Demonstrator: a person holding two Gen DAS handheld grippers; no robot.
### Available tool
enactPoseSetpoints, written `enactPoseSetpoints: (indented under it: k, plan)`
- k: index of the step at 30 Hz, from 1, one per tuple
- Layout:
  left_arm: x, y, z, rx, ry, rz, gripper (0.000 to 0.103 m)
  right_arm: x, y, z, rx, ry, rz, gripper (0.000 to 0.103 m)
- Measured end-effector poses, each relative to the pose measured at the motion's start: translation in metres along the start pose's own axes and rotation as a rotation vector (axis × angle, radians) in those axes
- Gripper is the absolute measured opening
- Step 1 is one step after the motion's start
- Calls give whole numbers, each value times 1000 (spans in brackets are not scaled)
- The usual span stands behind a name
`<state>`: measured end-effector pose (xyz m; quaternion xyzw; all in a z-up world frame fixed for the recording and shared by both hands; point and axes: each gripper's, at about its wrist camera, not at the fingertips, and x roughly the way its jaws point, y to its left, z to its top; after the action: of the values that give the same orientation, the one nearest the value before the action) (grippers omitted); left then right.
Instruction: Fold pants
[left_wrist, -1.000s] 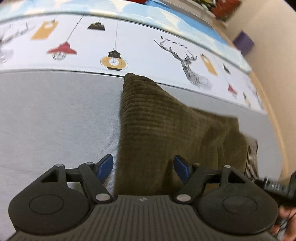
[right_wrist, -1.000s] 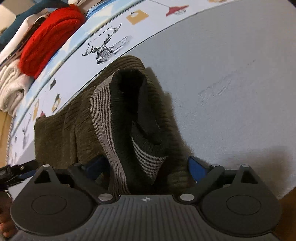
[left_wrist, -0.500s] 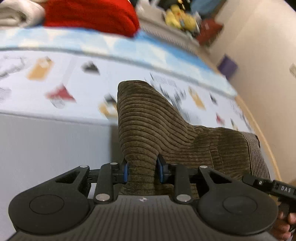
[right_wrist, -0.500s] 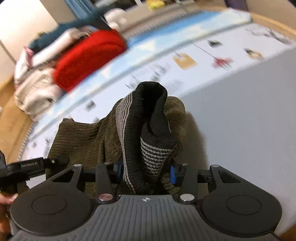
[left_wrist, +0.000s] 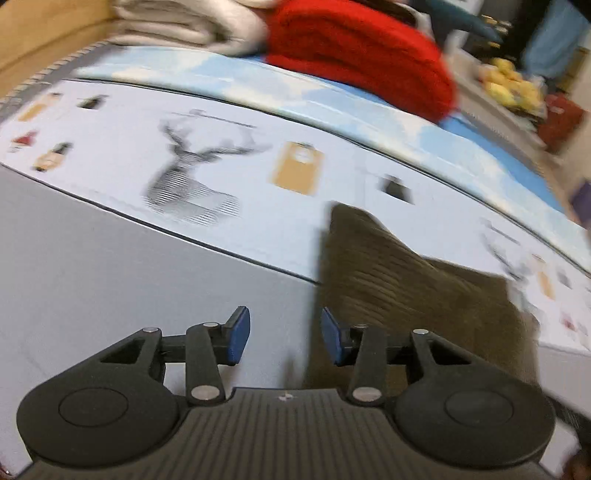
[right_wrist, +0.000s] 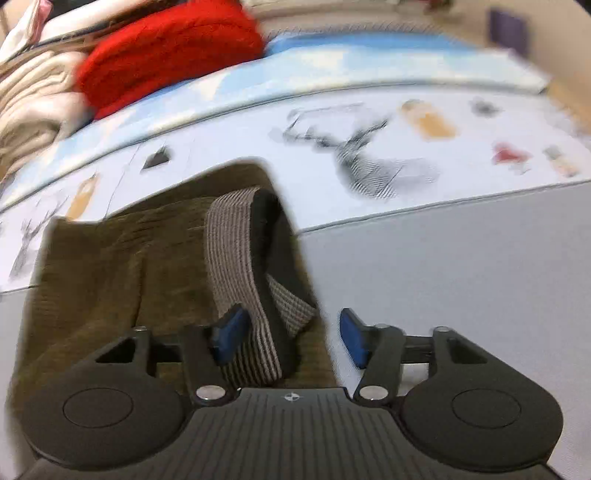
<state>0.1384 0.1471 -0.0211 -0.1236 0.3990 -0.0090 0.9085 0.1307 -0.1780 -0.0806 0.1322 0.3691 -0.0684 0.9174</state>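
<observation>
Olive pants (left_wrist: 406, 288) are seen lying on a grey sheet (left_wrist: 110, 258). Both jaws are opening: left gripper (left_wrist: 284, 336) empty, right gripper (right_wrist: 291, 336) astride the striped waistband (right_wrist: 236, 258), unpressed.

Motion blur smears the printed sheet (left_wrist: 207, 177) and pants (left_wrist: 406, 280) edges

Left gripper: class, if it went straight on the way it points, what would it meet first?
Probably the bare grey sheet. The opening left gripper holds nothing, and the brown pants lie just beside its line. Depth is unclear.
</observation>
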Motion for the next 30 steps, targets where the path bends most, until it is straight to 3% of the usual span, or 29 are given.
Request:
enactPoseSetpoints:
  k: [2, 4, 6, 8, 9, 11, 16, 18, 20, 22, 27, 28, 30]
  plan:
    - [-13, -17, -10, 105, -12, -68, 46, -10, -1, 3, 40, -28, 76, 57]
    - [-17, -41, -27, 248, -1, -99, 46, -17, 5, 4, -14, -46, 140, 55]
    - [-3, -62, -45, 345, 61, -107, 46, -7, 8, -4, -104, 25, 81, 55]
    - [16, -78, -72, 460, 157, -66, 47, 5, 1, -13, -67, 81, 48, 67]
    - [21, -87, -87, 557, 152, -17, 48, 4, -9, -12, 10, 92, 69, 68]
    - [16, -96, -100, 627, 109, 24, 48, -1, -10, -7, 31, 108, 74, 67]
    - [-19, -86, -87, 546, 62, 77, 51, -61, 15, -1, -150, -48, 17, 62]
    - [-52, -82, -80, 497, -19, 65, 68, -95, 19, -1, -164, -122, 65, 63]
    - [-88, -76, -80, 451, -117, 27, 86, -123, 20, -2, -178, -188, 92, 71]
    - [-124, -72, -90, 413, -228, -4, 87, -154, 22, -10, -204, -259, 122, 86]
    - [-169, -80, -131, 350, -426, 17, 87, -191, 25, -44, -248, -369, 139, 95]
    - [-172, -80, -141, 331, -435, 22, 88, -193, 26, -51, -229, -369, 127, 95]
    - [-167, -84, -149, 324, -351, 18, 88, -198, 30, -57, -204, -360, 132, 96]
